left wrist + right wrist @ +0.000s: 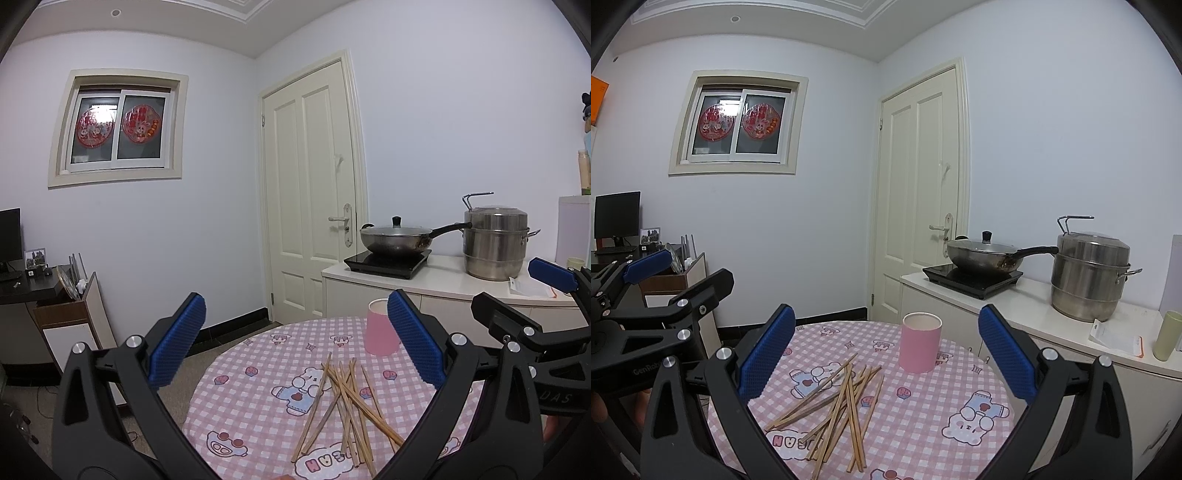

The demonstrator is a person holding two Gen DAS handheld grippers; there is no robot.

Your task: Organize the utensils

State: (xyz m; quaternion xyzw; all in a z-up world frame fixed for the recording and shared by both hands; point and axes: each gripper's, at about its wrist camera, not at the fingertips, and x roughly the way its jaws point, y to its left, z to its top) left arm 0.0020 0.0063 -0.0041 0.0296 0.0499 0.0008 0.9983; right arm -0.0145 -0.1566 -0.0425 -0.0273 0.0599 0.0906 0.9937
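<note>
Both your claws hang wide open and empty above the round table [960, 387]. The chopsticks [842, 402] lie in a loose crossed heap below and ahead of your right gripper [886, 354], long axes mostly running away from you; the pink cup [920, 347] stands upright just beyond. Your left gripper [295, 339] sees them slightly right of centre. Checked cloth, small kitchen.

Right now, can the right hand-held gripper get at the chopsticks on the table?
Probably yes. The right hand-held gripper is open and empty above the chopsticks, with nothing between them. The pink cup stands apart, farther back.
</note>
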